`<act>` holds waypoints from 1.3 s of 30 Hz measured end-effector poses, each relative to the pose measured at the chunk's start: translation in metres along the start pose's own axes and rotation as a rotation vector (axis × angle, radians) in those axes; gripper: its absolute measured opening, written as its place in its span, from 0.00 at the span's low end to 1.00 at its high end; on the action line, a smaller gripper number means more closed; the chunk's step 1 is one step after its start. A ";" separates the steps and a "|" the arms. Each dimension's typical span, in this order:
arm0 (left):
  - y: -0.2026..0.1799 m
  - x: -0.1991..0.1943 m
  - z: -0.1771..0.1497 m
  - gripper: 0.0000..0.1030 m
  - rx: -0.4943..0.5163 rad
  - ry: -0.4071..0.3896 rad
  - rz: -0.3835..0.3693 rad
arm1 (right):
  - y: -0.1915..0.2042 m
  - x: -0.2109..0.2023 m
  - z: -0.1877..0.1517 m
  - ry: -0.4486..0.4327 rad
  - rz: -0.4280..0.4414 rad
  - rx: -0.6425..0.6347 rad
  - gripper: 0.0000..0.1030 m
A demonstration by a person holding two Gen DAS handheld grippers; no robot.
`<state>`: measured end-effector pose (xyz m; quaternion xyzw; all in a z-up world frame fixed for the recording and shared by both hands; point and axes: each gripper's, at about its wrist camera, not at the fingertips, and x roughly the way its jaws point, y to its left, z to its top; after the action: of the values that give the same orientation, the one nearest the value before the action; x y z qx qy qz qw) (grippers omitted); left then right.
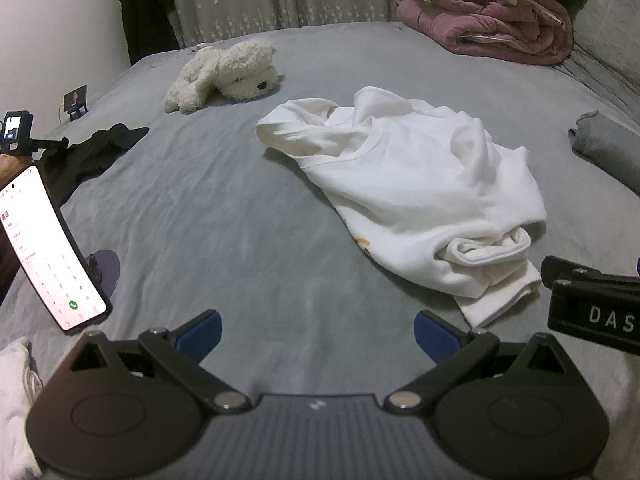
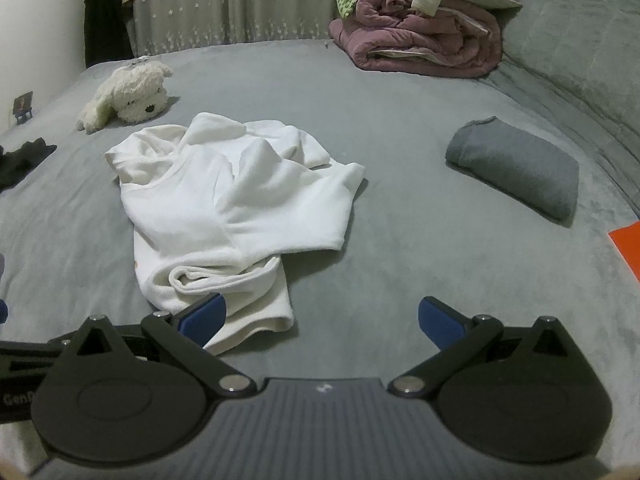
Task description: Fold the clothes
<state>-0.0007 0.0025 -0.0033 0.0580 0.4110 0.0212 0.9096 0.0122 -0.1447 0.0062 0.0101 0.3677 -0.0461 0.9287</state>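
Crumpled white sweatshirt (image 1: 416,196) lying unfolded near the middle of the bed (image 1: 240,216), whose cover is grey. The garment's hood end points toward the far edge of the bed; a bunched sleeve and the hem lie toward the near edge. Left tongs (image 1: 318,332), seen in the left wrist view, stand wide apart above bare bed cover, with nothing between the blue pads (image 1: 200,334); the sweatshirt lies ahead and to their right, not touched. Right tongs (image 2: 322,320), seen in the right wrist view, likewise stand wide and hold nothing; the left pad overlaps the sweatshirt's hem in the picture, though whether it touches the cloth cannot be told. Folded grey garment (image 2: 516,168) rests toward the right edge of the bed, well apart from the sweatshirt. White plush dog (image 1: 224,74) lies toward the far left corner. Black garment (image 1: 92,152) lies crumpled at the left edge. Rolled mauve quilt (image 1: 488,20), with green-patterned cloth on top, sits at the far right corner. Lit phone (image 1: 48,248) on a mount stands at the left of the left wrist view. Orange item (image 2: 628,248), partly cut off, shows at the right edge of the bed.
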 end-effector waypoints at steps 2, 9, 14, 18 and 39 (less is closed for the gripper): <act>0.000 0.000 0.000 1.00 0.001 0.001 0.001 | 0.000 0.001 0.000 0.006 0.000 0.002 1.00; 0.000 0.000 0.000 1.00 0.003 0.005 0.001 | 0.001 0.002 0.000 0.008 -0.002 0.001 1.00; 0.000 -0.001 0.000 1.00 0.004 0.005 0.002 | 0.000 0.003 -0.002 0.012 -0.001 0.004 1.00; -0.001 -0.001 0.000 1.00 0.006 0.008 0.003 | 0.000 0.004 -0.002 0.020 0.002 0.005 1.00; 0.000 0.006 0.000 1.00 0.012 0.024 0.022 | 0.004 0.008 -0.001 0.030 0.003 0.002 1.00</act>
<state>0.0029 0.0031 -0.0078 0.0678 0.4215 0.0295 0.9038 0.0177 -0.1410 0.0003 0.0122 0.3815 -0.0450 0.9232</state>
